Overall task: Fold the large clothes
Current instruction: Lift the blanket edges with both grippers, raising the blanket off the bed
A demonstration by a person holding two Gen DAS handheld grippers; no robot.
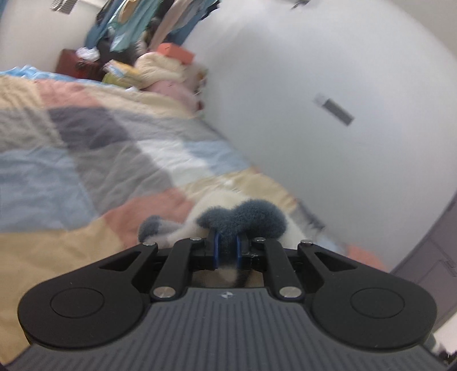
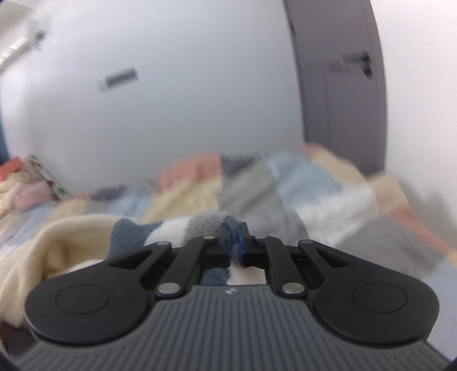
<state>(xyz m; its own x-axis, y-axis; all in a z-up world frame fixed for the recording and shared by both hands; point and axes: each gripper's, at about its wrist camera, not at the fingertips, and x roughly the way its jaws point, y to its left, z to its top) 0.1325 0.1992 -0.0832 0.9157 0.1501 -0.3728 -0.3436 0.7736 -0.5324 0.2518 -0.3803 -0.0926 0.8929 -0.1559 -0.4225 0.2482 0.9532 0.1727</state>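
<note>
— Left tool (image 1: 227, 247): what are its blue pads doing?
— Pinched tight on a fold of the fuzzy fleece garment in slate-blue, white and grey blocks (image 1: 248, 218). A blue tuft bulges out above the fingers, and white fleece shows below them.

— And the right tool (image 2: 234, 247)?
— Clamped on the same fuzzy garment (image 2: 171, 228), at a grey and blue edge. The pads sit almost together with fleece between them.

— Where does the garment lie?
— It hangs between the two tools, over the patchwork quilt of peach, beige, grey and pale blue squares (image 1: 85, 159) that covers the bed. In the right wrist view a cream fleece lining (image 2: 42, 251) spreads to the left, draped over the quilt (image 2: 308, 182).

— Anything else around?
— A plain white wall (image 1: 328, 71) runs beside the bed, a grey door (image 2: 342, 100) stands past its end, and a heap of cream and pink bedding (image 1: 162, 74) lies at the far end under hanging clothes (image 1: 137, 22). Both views are blurred.
</note>
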